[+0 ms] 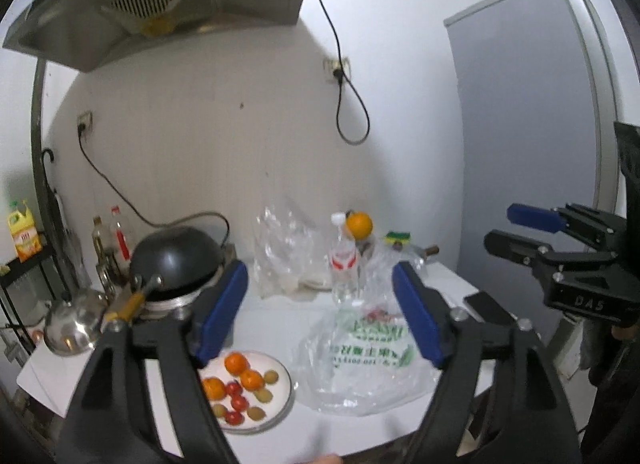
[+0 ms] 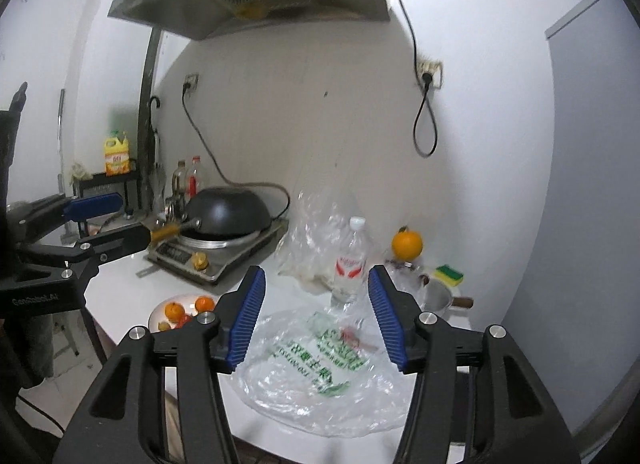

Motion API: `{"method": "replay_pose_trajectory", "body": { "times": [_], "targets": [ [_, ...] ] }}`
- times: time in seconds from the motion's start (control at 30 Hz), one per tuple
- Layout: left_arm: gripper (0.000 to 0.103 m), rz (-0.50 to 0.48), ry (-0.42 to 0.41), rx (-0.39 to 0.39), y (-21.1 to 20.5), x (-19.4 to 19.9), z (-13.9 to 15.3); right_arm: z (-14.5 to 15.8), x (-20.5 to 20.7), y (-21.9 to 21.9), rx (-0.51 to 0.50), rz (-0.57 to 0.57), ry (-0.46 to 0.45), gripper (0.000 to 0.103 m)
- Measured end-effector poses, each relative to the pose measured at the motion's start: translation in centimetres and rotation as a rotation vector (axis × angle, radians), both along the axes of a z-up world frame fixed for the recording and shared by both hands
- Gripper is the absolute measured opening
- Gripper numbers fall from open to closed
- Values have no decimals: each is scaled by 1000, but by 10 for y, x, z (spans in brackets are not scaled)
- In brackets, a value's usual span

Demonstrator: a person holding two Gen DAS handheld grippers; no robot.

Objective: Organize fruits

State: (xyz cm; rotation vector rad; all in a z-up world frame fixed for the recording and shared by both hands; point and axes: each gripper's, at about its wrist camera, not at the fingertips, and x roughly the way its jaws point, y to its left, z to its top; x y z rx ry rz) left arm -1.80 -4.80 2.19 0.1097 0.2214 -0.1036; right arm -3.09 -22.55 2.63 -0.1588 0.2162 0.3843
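Both tongs hang above the bench (image 1: 280, 316) with nothing between their blue pads: the left tongs (image 1: 320, 312) stand wide, the right tongs (image 2: 316, 316) somewhat narrower.

On the white bench, the biggest thing to deal with is the printed plastic bag (image 2: 320, 376), lying flat and crumpled just under the right tongs; a red scrap shows through its upper fold, though whether that is fruit I cannot tell. Beside it, nearer the left tongs, the plate (image 1: 280, 396) already carries the sorted fruits: tangerines (image 1: 236, 363), small red ones and small yellow-green ones, packed close.

Smallest and farthest, a lone orange (image 2: 407, 245) perches on something at the back, behind the water bottle (image 2: 351, 260) and near the sponge (image 2: 449, 275).

That orange looks like the remaining piece. To do it well, I would reach with the right tongs, pass beside the bottle rather than over it, open wider than the fruit, close gently at its middle, then set it in a free spot on the plate's edge so nothing rolls off.
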Motion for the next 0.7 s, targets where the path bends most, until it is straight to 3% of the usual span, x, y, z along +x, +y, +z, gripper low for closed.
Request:
{"method": "replay_pose_trajectory", "body": {
  "times": [0.33,0.53,0.7],
  "targets": [
    [85,52,-114,17,6,-19,41,41,-23,-6,57,-52,-113,67],
    [86,71,-135,-2,13,-22,46,47,-27,4,42,-61,-127,68],
    [95,84,-141,-34,22,-23,45,49,-27,14,27,-60,-131,68]
  ]
}}
